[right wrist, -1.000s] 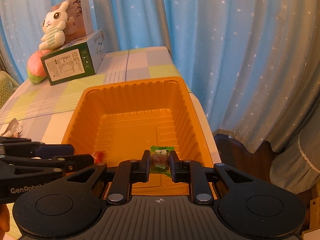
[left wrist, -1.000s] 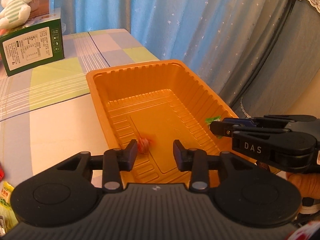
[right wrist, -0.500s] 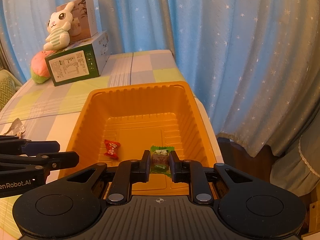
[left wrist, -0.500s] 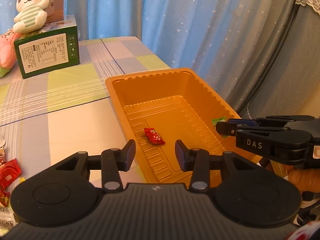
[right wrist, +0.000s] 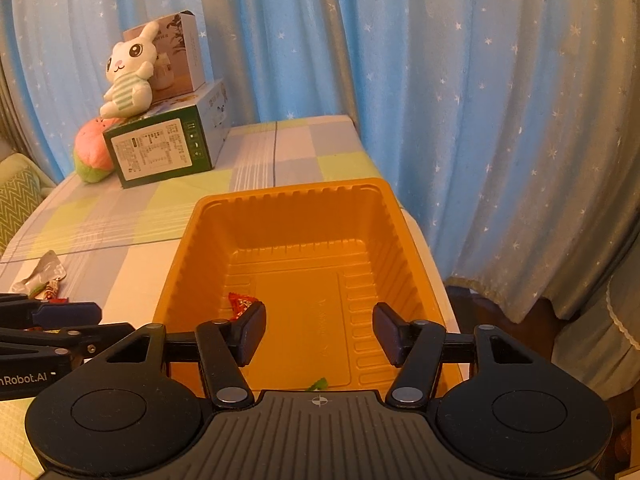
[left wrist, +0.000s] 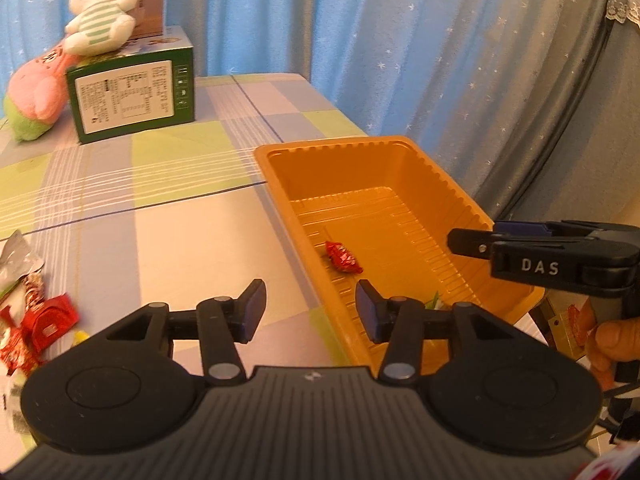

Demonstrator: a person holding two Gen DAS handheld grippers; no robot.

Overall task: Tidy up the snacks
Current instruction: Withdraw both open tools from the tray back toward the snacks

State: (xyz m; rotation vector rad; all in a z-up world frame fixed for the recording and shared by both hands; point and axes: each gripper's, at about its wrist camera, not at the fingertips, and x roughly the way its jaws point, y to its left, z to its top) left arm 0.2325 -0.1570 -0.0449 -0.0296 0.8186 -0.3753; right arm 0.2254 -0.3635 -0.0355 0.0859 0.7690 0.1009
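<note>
Snacks go into the ribbed orange plastic tray (right wrist: 296, 216): red foil-wrapped candy (left wrist: 342, 257) and green-wrapped candy (right wrist: 318, 383) lie inside. My right gripper (right wrist: 320, 334) has just sprung wide, empty — left gripper (left wrist: 310, 312) too. Next I'd swing left toward the loose wrappers (left wrist: 36, 320), low and slow.

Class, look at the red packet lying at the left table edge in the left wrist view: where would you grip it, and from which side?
Probably the red packet's flat middle, from above. It lies flat among other wrappers, so fingers closing across its narrower width should clear them. The left tool, open and empty, is nearest.
</note>
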